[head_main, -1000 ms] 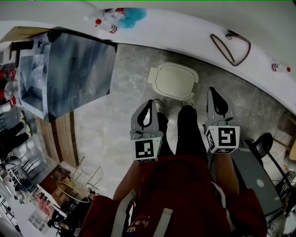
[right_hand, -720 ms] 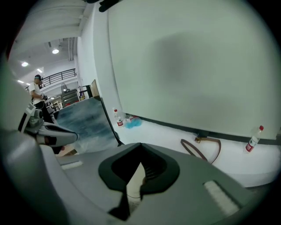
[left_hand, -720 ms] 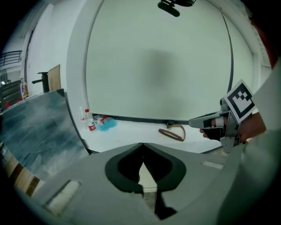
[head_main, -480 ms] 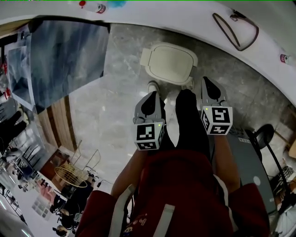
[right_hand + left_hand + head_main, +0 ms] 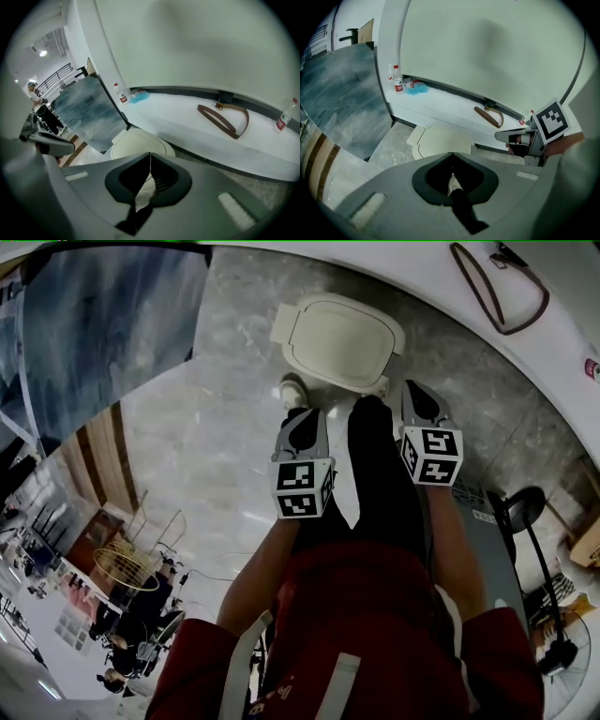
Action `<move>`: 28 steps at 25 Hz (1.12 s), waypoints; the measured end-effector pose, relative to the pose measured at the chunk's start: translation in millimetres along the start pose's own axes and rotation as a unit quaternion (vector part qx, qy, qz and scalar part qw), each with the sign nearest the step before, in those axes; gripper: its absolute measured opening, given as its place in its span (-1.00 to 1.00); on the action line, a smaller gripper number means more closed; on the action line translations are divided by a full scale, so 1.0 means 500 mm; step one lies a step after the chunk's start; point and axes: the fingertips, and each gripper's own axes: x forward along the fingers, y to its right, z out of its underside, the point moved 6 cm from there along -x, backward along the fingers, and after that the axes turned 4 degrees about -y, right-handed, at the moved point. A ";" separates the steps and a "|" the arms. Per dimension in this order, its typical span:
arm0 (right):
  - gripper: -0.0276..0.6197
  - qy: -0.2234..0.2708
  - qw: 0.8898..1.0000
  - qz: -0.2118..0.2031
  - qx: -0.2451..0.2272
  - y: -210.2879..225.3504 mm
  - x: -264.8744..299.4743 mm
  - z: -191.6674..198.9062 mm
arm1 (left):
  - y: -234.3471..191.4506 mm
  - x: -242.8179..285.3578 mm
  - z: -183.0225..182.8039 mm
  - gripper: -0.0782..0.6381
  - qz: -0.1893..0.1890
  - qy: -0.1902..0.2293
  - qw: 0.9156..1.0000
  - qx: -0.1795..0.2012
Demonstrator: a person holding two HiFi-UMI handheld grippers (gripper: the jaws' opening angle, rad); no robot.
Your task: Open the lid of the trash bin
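The trash bin stands on the grey stone floor against a white ledge, its cream lid (image 5: 339, 338) down. The lid (image 5: 443, 143) also shows just beyond the jaws in the left gripper view, and as a cream lid (image 5: 140, 143) in the right gripper view. My left gripper (image 5: 302, 415) hangs shut and empty short of the bin, over my left leg. My right gripper (image 5: 417, 387) is shut and empty too, beside the bin's right corner. Neither touches the lid. Each gripper view shows its jaws meeting at a thin seam.
My legs and a white shoe (image 5: 293, 390) stand right in front of the bin. A large grey-blue panel (image 5: 103, 324) leans at the left. On the ledge lie a brown strap (image 5: 225, 119), bottles (image 5: 398, 82) and a blue cloth. A fan (image 5: 525, 507) stands at the right.
Both grippers have sunk toward the floor and tipped further down. The bin now sits higher and nearer in the head view. Both jaws stayed shut.
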 end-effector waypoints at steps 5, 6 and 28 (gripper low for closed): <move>-0.82 -0.053 0.999 -0.007 0.008 0.015 0.075 0.057 | -0.011 0.056 0.041 -0.77 -0.005 -0.027 1.000 -0.015; -0.79 -0.063 0.998 -0.008 0.008 0.020 0.089 0.064 | -0.011 0.066 0.048 -0.77 -0.005 -0.033 0.999 -0.017; -0.55 -0.148 0.986 -0.002 0.077 0.081 0.252 0.121 | -0.029 0.148 0.132 -0.77 0.007 -0.124 0.991 -0.055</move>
